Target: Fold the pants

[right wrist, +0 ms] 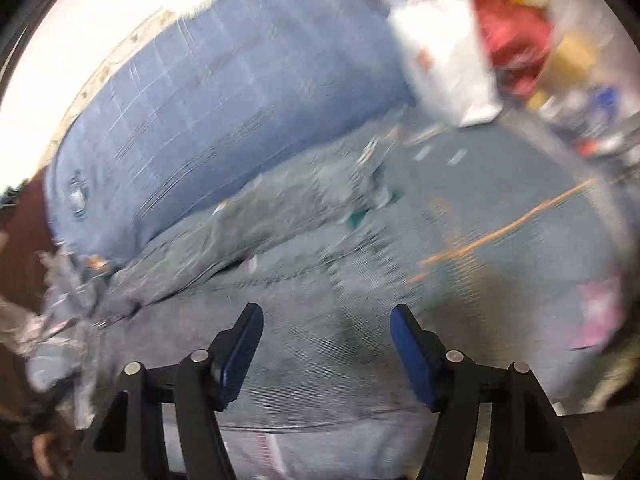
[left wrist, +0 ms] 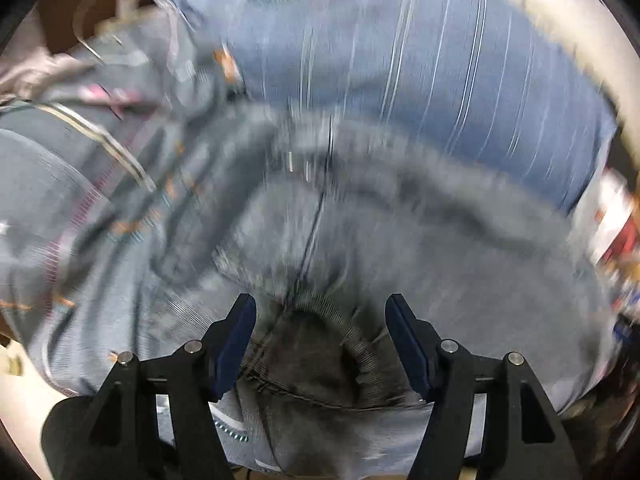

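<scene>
Grey pants (left wrist: 360, 248) lie spread on the bed, with a dark seam running toward me and an elastic waistband opening (left wrist: 344, 332) close to my left gripper (left wrist: 320, 308). The left gripper is open, its blue pads either side of the waistband, nothing held. In the right wrist view the same grey pants (right wrist: 320, 340) lie under my right gripper (right wrist: 326, 316), which is open and empty just above the fabric. Both views are motion-blurred.
A blue striped pillow (left wrist: 400, 60) (right wrist: 224, 92) lies behind the pants. A heap of other clothes (left wrist: 100, 140) sits to the left. A white bag (right wrist: 448, 56) and red cloth (right wrist: 516, 36) are at the back right. A white wall (right wrist: 80, 40) is beyond.
</scene>
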